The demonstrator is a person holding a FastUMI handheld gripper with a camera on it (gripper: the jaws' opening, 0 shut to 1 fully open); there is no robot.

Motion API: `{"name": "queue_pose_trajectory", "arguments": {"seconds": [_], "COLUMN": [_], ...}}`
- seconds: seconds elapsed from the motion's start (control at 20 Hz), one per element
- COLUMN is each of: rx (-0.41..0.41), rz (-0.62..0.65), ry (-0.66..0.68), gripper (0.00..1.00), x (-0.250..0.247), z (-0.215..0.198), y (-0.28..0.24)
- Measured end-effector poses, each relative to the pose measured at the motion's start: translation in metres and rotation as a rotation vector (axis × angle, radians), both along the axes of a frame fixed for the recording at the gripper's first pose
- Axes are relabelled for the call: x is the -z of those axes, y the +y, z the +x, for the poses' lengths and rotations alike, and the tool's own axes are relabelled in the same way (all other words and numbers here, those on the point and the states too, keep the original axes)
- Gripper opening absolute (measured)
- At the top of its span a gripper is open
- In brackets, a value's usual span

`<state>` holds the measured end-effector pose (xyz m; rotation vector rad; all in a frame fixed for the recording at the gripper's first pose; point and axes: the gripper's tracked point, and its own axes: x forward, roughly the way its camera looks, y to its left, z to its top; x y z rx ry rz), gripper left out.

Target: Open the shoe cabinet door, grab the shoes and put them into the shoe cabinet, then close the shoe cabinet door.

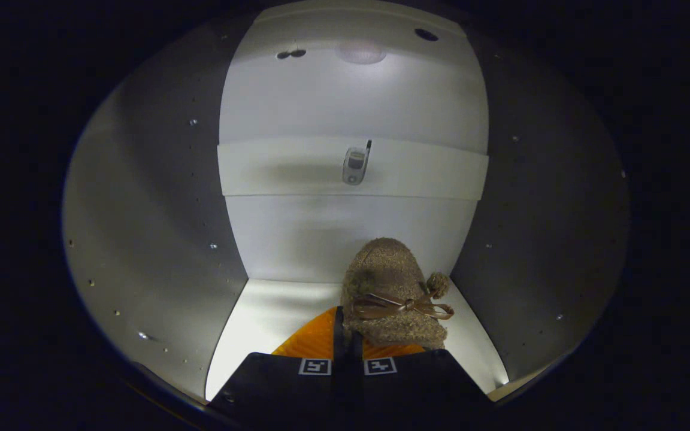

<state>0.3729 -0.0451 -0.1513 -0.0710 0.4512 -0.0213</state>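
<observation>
A brown fuzzy slipper [390, 281] with a ribbon bow and an orange sole [312, 341] is inside the white shoe cabinet, its toe pointing at the back wall [351, 102]. My gripper [346, 338] is shut on the slipper's heel edge, the two fingers pressed close together on it. The slipper is over the cabinet's white floor [261, 317], to the right of the middle. Whether it rests on the floor or hangs just above it I cannot tell.
Grey side walls [153, 227] with rows of small holes close in on both sides. A white crosswise band on the back wall carries a small metal fitting [355, 166]. Free floor lies left of the slipper.
</observation>
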Motion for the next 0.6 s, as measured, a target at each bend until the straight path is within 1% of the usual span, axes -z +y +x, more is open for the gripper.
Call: {"name": "queue_pose_trajectory", "arguments": {"seconds": [0.15,0.35,0.55,0.6], "rx": [-0.009,-0.030,-0.040,-0.035], "rz": [0.014,-0.006,-0.029,-0.026], "ry": [0.051,0.067,0.121,0.112], "gripper": [0.05,0.05,0.17,0.17], "x": [0.022,0.034,0.053,0.052], "z": [0.009,0.011,0.000,0.000], "y": [0.004,0.012,0.016,0.016]}}
